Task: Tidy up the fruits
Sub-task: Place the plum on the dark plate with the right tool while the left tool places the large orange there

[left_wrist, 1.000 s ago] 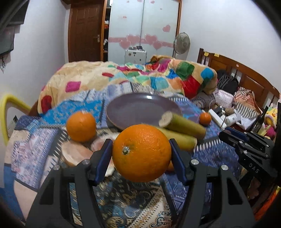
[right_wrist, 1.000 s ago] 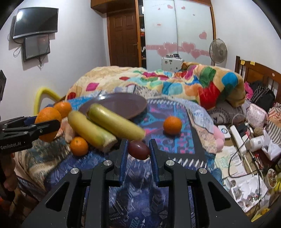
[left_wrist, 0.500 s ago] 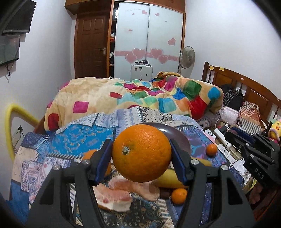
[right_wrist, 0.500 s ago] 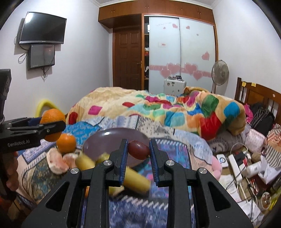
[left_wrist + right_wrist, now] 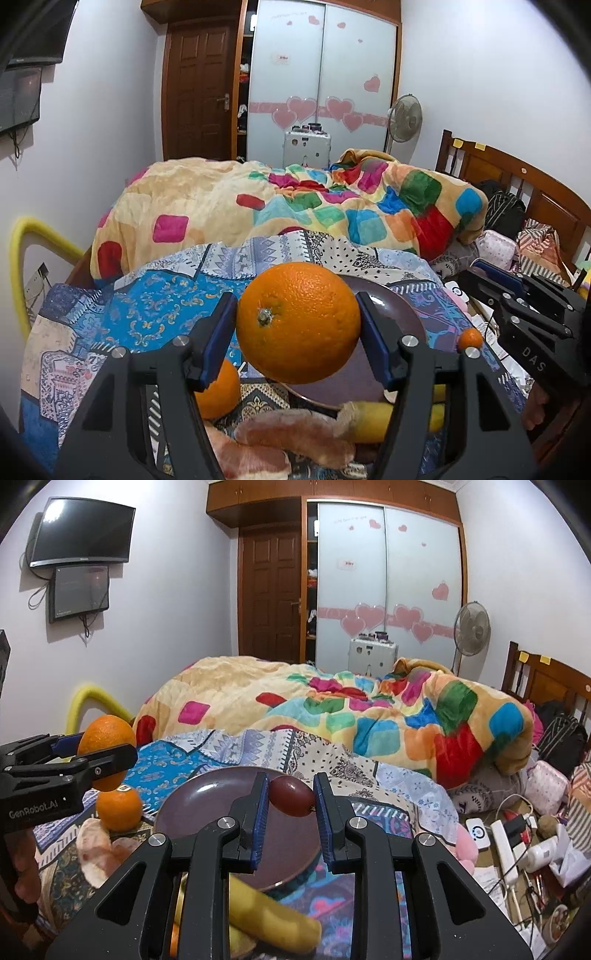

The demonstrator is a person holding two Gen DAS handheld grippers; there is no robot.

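My left gripper (image 5: 297,325) is shut on a large orange (image 5: 298,322) and holds it above the near edge of a purple plate (image 5: 402,317). It also shows in the right wrist view (image 5: 105,751) at the left. My right gripper (image 5: 290,799) is shut on a small dark red fruit (image 5: 291,796) over the same plate (image 5: 207,805). A second orange (image 5: 218,391) (image 5: 119,808), peeled pomelo pieces (image 5: 291,439) (image 5: 98,843), bananas (image 5: 269,919) and a small tangerine (image 5: 470,339) lie on the patterned cloth.
The cloth (image 5: 147,317) covers the foot of a bed with a bright checked blanket (image 5: 332,712). A yellow foam bar (image 5: 22,266) stands at the left. Cables, a power strip (image 5: 506,853) and clutter lie at the right by the wooden headboard (image 5: 517,177).
Both grippers have risen and tilted up with their fruit. The plate and the loose fruit have slid lower in both views, and more of the room shows.
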